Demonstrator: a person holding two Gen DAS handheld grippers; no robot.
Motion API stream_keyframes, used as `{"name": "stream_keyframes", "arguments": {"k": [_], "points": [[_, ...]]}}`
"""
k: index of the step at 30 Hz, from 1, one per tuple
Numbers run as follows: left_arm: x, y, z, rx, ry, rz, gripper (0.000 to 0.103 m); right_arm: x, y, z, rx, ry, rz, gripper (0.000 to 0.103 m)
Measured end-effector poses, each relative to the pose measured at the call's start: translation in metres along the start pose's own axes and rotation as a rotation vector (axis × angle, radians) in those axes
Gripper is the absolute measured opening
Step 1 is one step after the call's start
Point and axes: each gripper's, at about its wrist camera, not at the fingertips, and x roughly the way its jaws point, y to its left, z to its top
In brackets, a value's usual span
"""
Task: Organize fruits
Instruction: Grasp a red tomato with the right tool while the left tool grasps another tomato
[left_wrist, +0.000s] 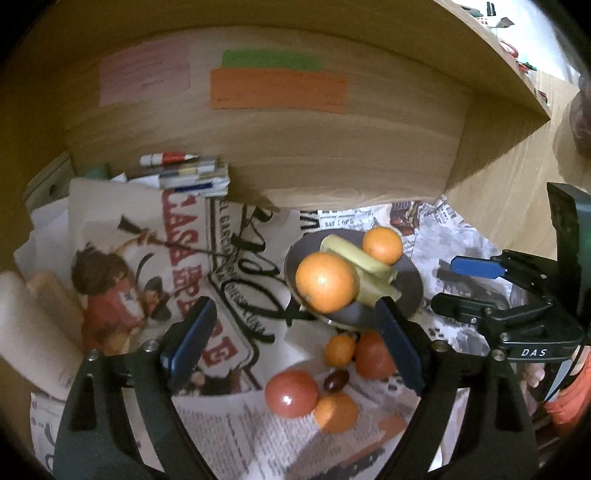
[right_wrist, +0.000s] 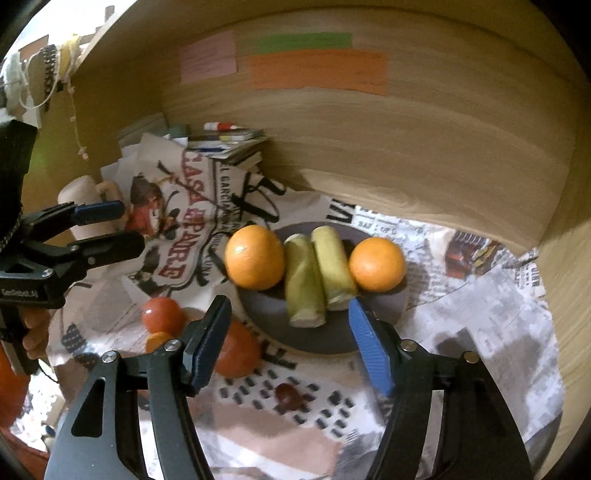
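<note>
Dark plate (right_wrist: 321, 339) sits on newspaper-covered table (right_wrist: 480, 314) in front of a wooden shelf wall (right_wrist: 406, 147). On it: two oranges (right_wrist: 254, 256) at left and right ends, two pale yellow-green banana pieces (right_wrist: 304, 280) side by side between them, touching.

Loose fruit lies near and left of the plate: two red tomatoes (left_wrist: 291, 393), small oranges (left_wrist: 336, 411), one dark grape-like fruit (right_wrist: 287, 396).

Left gripper (left_wrist: 295, 347): fingers apart, nothing between them, hovering over the loose cluster. Right gripper (right_wrist: 288, 343): fingers apart, empty, above the plate's near rim.

Risks (judgement):
- Round loose fruit touch each other; closing on one may nudge its neighbours into rolling.
- Left orange sits at the plate's edge; a bump could tip it off.
- Crumpled paper may shift under contact.
- Grippers work close; collision possible.
</note>
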Motion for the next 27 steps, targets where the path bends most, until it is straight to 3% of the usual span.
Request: {"name": "stream_keyframes", "arguments": {"k": [14, 22, 27], "points": [[-0.002, 0.020, -0.048, -0.036, 0.059, 0.028, 0.088, 0.025, 0.029, -0.024, 0.016, 0.068, 0.055, 0.064], [0.011, 0.026, -0.057, -0.059, 0.097, -0.028, 0.071, 0.050, 0.034, -0.029, 0.023, 0.133, 0.067, 0.064], [0.020, 0.020, -0.059, -0.040, 0.113, -0.057, 0.067, 0.062, 0.032, -0.032, 0.035, 0.172, 0.080, 0.063]]}}
